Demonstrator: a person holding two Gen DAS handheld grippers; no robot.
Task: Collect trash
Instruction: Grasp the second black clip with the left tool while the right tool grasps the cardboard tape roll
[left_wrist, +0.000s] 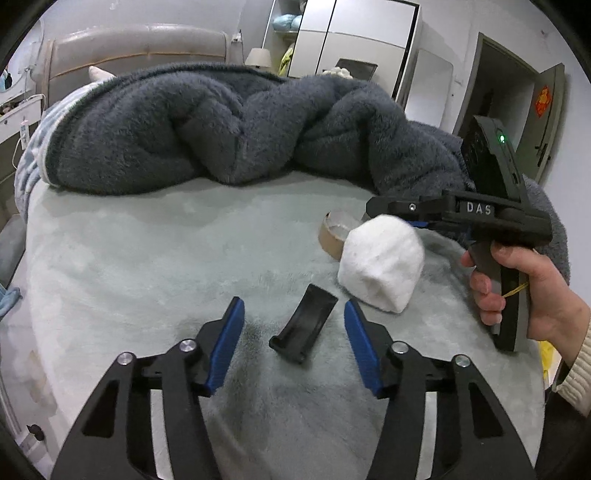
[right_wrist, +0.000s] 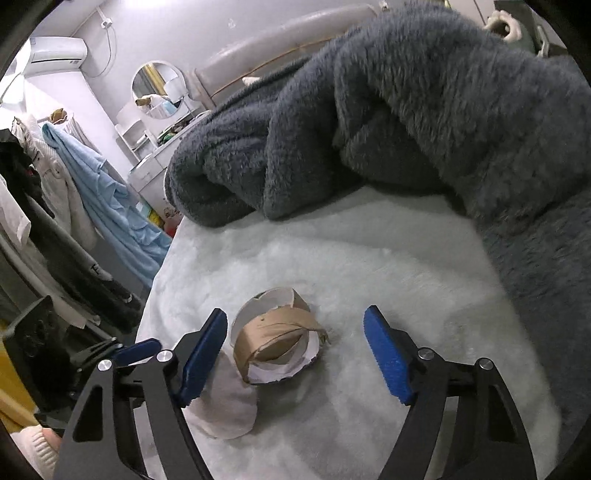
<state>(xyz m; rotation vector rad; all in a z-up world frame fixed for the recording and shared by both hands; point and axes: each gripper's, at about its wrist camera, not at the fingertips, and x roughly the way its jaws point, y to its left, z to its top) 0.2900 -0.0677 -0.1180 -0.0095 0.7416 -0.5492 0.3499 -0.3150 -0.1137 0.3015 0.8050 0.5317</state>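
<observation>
A curved black plastic piece (left_wrist: 303, 328) lies on the pale green bed cover (left_wrist: 147, 258), between the blue pads of my open left gripper (left_wrist: 294, 325), just past the tips. A white wad of tissue (left_wrist: 380, 260) lies to its right; it shows in the right wrist view (right_wrist: 227, 400) under the left finger. A torn brown tape roll (left_wrist: 334, 234) lies behind the wad; in the right wrist view this tape roll (right_wrist: 277, 341) sits between the jaws of my open right gripper (right_wrist: 295, 350). The right gripper (left_wrist: 391, 208) hovers above the wad.
A heaped dark grey fleece blanket (left_wrist: 221, 125) covers the far half of the bed and its right side (right_wrist: 461, 110). Clothes hang on a rack (right_wrist: 55, 206) beside the bed. A wardrobe (left_wrist: 351, 40) and an open door (left_wrist: 546, 110) stand behind.
</observation>
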